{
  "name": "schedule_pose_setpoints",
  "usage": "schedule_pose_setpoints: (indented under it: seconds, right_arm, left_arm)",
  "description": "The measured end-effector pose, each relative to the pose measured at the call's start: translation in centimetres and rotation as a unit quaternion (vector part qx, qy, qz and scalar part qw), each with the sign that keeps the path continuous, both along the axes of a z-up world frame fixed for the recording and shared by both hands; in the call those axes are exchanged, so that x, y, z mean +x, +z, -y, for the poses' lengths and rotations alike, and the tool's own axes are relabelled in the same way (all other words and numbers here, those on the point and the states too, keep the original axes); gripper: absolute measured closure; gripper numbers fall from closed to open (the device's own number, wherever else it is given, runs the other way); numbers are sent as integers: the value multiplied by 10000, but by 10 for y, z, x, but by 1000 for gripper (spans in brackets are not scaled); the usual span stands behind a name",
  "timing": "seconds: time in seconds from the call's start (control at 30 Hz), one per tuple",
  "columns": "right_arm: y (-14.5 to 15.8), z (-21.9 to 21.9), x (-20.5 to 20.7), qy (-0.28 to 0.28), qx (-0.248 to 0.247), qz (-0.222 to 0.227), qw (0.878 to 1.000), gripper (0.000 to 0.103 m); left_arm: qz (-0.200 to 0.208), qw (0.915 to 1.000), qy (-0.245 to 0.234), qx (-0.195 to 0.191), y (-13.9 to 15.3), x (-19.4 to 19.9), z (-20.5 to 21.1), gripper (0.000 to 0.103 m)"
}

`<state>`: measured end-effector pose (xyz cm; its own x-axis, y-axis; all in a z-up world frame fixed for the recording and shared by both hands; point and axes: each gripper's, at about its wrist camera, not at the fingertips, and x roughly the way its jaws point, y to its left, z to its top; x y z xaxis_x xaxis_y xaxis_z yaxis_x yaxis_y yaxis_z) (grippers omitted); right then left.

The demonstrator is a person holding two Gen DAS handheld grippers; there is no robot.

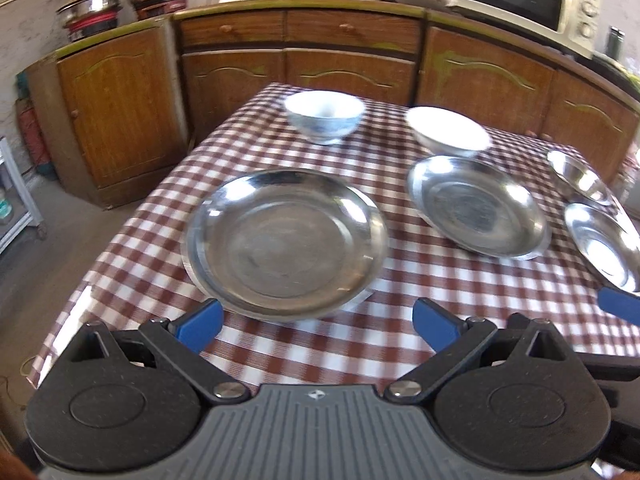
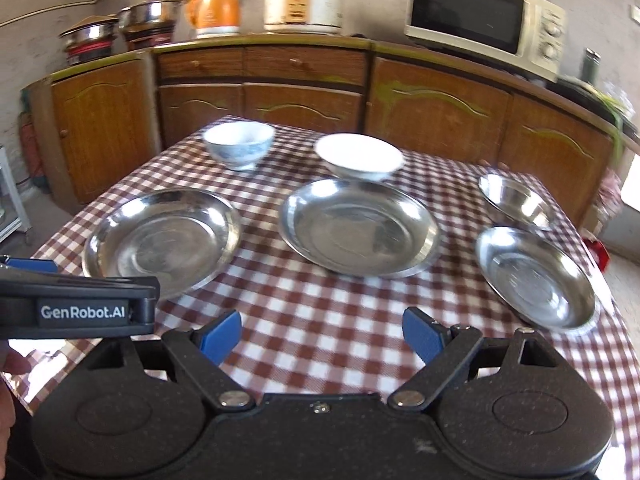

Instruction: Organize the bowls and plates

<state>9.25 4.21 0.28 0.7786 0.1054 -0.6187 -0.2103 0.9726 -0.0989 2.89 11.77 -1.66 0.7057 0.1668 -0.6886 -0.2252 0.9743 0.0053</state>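
On the red-checked table (image 1: 400, 300) (image 2: 320, 312) lie three steel plates: a left one (image 1: 284, 240) (image 2: 160, 240), a middle one (image 1: 476, 208) (image 2: 358, 226) and a smaller right one (image 1: 600, 248) (image 2: 536, 276). Behind them stand a blue-patterned white bowl (image 1: 324, 118) (image 2: 239, 144), a plain white bowl (image 1: 448, 132) (image 2: 359, 158) and a small steel bowl (image 1: 578, 176) (image 2: 514, 198). My left gripper (image 1: 318, 322) is open and empty just before the left plate. My right gripper (image 2: 320, 338) is open and empty above the table's near part.
Wooden cabinets (image 2: 304, 92) run behind the table. On them stand a microwave (image 2: 484, 20), a rice cooker (image 2: 306, 0), an orange kettle (image 2: 216, 8) and stacked pots (image 2: 120, 28). The left gripper's body (image 2: 76, 304) shows at the right wrist view's left edge.
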Motion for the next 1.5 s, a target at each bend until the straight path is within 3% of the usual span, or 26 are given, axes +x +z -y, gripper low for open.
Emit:
schedule_pose_setpoints:
  seconds: [0.3,0.53,0.73,0.83,0.9,1.0,1.03,1.07,1.1,1.13,1.2,1.5]
  right_arm:
    - [-13,-38,54,369,341,-122,9987,1]
    - [-35,-66,95,515,434,-406,9969,1]
    - [-50,-75,121,461,509,-624,9957,1]
    - [-57,-78,131,431,516,-721,9951,2]
    - [-62,-81,136,426,541,-792,9945,11]
    - [-69,-82,143,449,703,-965,9918,31]
    - [-71,-82,145,444,741,-1014,9911,47]
    - [-72,-83,146,457,762,-1048,9905,68]
    - [-74,-83,147,487,793,-1077,9898,73]
    - [-73,-83,146,549,880,-1075,9888,82]
    - [-70,-85,144,554,892,-983,9896,82]
    - [-54,-80,135,591,826,-730,9921,84]
  left_arm:
    - [-64,9965,761,345,-9,35,-77,0]
    - [-238,9945,908,473,-23,71,-122,1]
    - [-340,9946,786,585,-33,86,-135,12]
    - [-429,9951,723,525,-40,92,-138,23]
    - [-472,9955,687,444,-43,94,-140,36]
    - [-427,9973,551,246,-46,97,-141,50]
    - [-398,9979,467,209,-46,97,-139,55]
    - [-377,9984,372,176,-45,97,-137,67]
    - [-371,9988,287,167,-46,98,-132,79]
    - [-384,9988,224,199,-45,98,-128,82]
    - [-388,9983,253,354,-47,99,-123,81]
    - [-107,9993,348,44,-30,86,-125,86]
